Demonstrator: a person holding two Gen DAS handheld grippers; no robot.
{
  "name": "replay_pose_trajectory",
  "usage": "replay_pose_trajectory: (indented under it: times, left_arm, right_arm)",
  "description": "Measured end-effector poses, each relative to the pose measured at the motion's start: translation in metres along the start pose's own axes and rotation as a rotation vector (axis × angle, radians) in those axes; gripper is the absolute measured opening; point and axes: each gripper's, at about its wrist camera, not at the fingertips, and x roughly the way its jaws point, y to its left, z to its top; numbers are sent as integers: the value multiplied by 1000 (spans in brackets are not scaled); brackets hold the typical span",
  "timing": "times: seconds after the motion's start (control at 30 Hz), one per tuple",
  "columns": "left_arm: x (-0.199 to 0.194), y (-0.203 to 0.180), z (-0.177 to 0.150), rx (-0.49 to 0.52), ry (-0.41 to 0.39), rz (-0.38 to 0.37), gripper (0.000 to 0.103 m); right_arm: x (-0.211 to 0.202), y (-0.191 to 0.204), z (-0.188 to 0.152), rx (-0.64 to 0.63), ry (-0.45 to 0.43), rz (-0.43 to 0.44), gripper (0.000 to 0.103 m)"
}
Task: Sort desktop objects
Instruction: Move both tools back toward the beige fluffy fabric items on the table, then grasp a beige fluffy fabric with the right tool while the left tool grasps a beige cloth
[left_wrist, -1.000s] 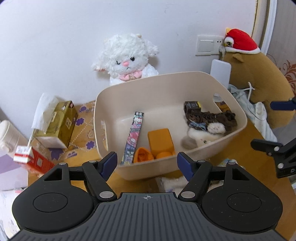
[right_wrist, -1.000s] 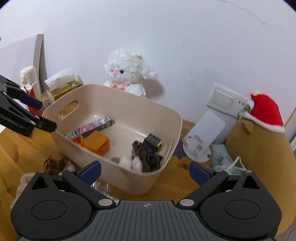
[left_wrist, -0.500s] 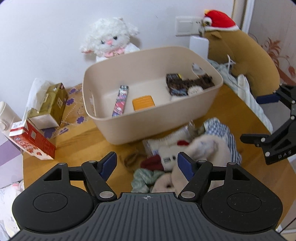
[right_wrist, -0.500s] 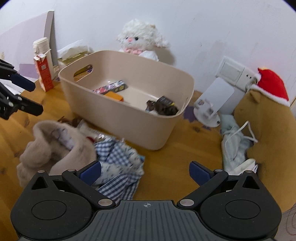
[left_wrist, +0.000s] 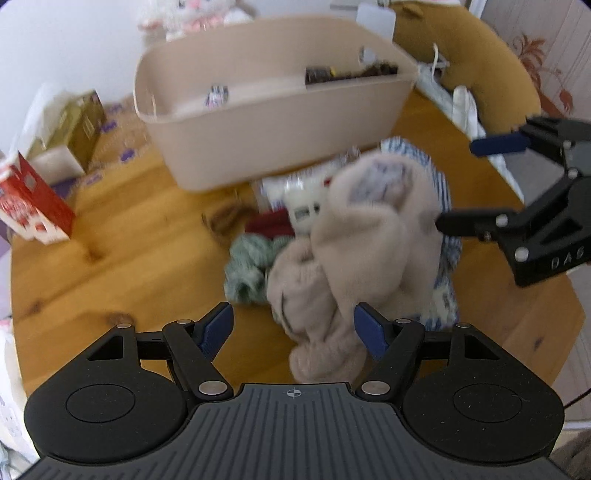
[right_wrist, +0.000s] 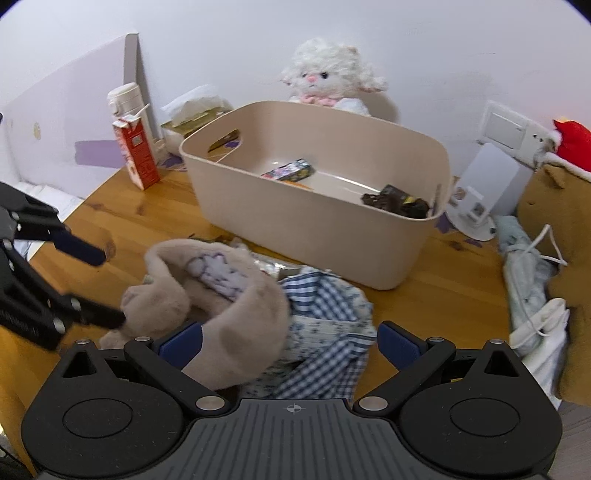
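Observation:
A beige bin (left_wrist: 280, 125) (right_wrist: 325, 229) stands on the round wooden table (left_wrist: 110, 258) with a few small items inside. In front of it lies a heap of soft things: a fuzzy beige piece (left_wrist: 354, 251) (right_wrist: 229, 314), a blue checked cloth (right_wrist: 325, 321) (left_wrist: 447, 243), a teal knit piece (left_wrist: 247, 266) and something dark red (left_wrist: 269, 225). My left gripper (left_wrist: 293, 330) (right_wrist: 96, 284) hangs open just above the near end of the beige piece. My right gripper (right_wrist: 290, 343) (left_wrist: 469, 184) is open over the beige piece and the checked cloth. Nothing is held.
A red carton (left_wrist: 33, 206) (right_wrist: 138, 151) and a tissue box (left_wrist: 70, 133) stand left of the bin. A white plush lamb (right_wrist: 328, 77) sits behind it against the wall. A brown plush (left_wrist: 476, 62), a white stand (right_wrist: 484, 195) and pale cloth (right_wrist: 532, 277) crowd the right side.
Both grippers have come down and tipped toward the table. The views have swung from the bin and wall down to the heap of soft things. Both stayed open.

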Motion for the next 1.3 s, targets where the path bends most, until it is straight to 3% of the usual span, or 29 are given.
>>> replay_pose_trajectory:
  times: [0.4,0.57,0.6,0.7,0.73,0.77,0.87,1.3]
  left_arm:
    - [38,8,-7,-87,95,-72,74]
    - [46,10,-6,-98,117,-115,74]
    - [47,11,-5,-104,120,-124,74]
    - [50,14,-5,-134,122,-172,55]
    - [51,15,-4,-144,121,-193,43]
    - [52,15,-3,-154,121,-215,36]
    - [51,11,0,-147,114,-221,30]
    - [41,18,-2,-167,81,-245,16]
  right_arm:
    - [28,18,4,-37,75,34,81]
    - [37,17,5,-38,106,45,50]
    - [39,16,5,-39,114,43,36]
    - [40,12,3,-27,126,48,20]
    - [40,10,3,-22,131,53,13]
    - [41,9,2,-18,138,58,12]
    - [41,7,0,-14,141,57,9]
    - [21,3,2,-21,70,23,6]
